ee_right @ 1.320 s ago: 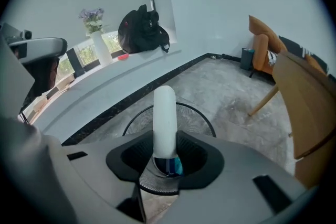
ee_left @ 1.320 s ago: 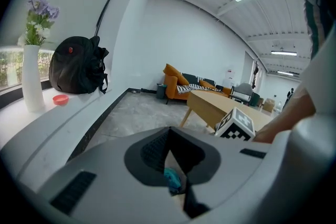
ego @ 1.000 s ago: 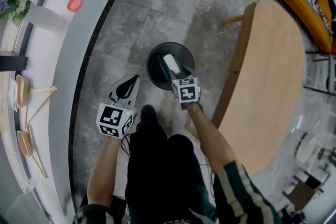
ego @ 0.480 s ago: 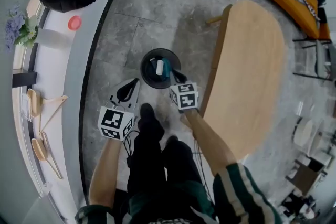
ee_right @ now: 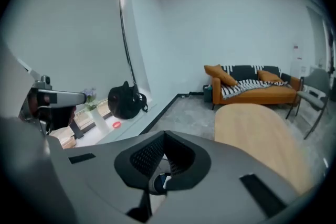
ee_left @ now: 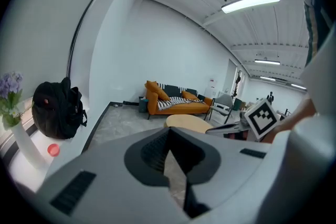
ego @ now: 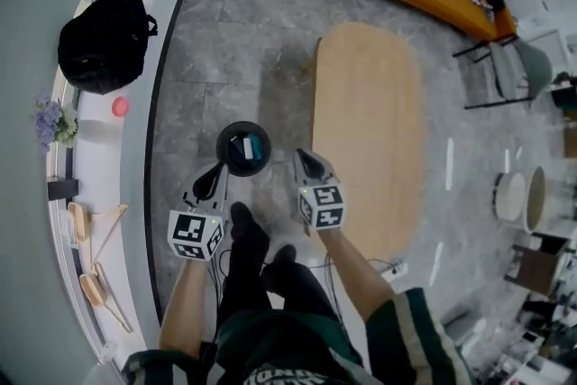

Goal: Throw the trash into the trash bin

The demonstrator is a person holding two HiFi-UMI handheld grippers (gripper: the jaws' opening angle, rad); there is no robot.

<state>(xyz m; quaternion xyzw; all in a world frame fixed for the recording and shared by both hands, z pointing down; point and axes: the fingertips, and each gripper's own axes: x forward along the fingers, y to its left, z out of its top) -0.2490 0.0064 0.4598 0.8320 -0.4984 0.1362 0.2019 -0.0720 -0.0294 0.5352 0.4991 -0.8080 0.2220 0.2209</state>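
The trash bin (ego: 220, 140) at 12 o'clock holds trash (ego: 245, 147) (likely light, crushable; pinch mid-body). Jaws of left tool (ego: 221, 170) and right tool (ego: 301, 156): together, empty.

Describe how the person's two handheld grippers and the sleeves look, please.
Both the left gripper and the right gripper have grey bodies, black tapered jaws and a white cube with black square markers. The right sleeve is dark green with pale stripes.

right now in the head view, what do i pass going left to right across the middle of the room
purple flowers → red disc → trash bin → wooden table → grey chair
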